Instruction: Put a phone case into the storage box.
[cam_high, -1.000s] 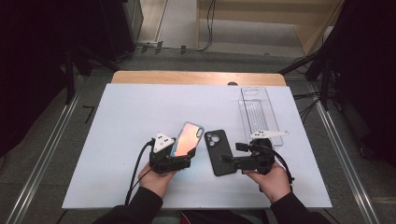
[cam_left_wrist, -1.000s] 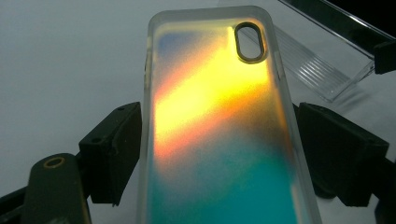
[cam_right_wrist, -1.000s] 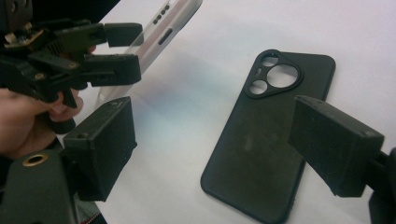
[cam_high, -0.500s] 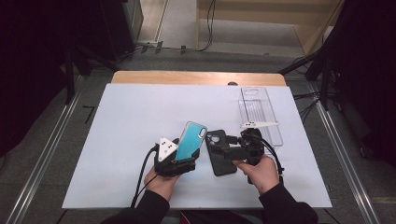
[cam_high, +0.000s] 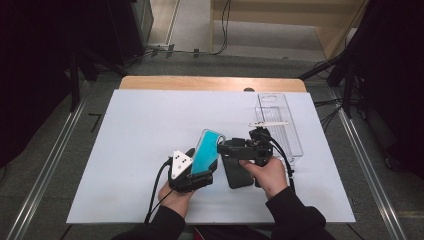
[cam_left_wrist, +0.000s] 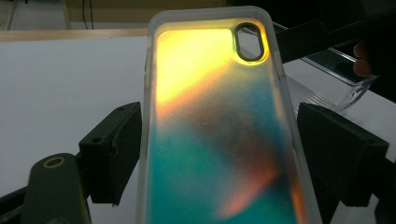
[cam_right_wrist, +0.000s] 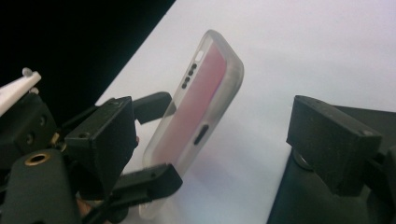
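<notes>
Left gripper, at 6 o'clock on the table, clamping the lower sides of an iridescent phone case between both jaws and holding it tilted up off the surface, camera cutout at the 12 o'clock end. Seen along the left gripper's own jaws: case glowing yellow at the top, teal and orange below, frosted rim pressing against the jaw pads on either side. Right gripper, just at 3 o'clock of the case, pointing toward 9 o'clock with jaws spread apart, gripping nothing. Seen from the right gripper: case standing edge-on, port openings showing along its end, lying beyond the gap between the jaws, contact not discernible. Black phone lying flat on the white table directly under the right gripper, partly covered by the right hand. Clear plastic tray resting at 2 o'clock, well apart from the case, with a white stick lying across its rim. Wooden strip bordering the table at 12 o'clock.
</notes>
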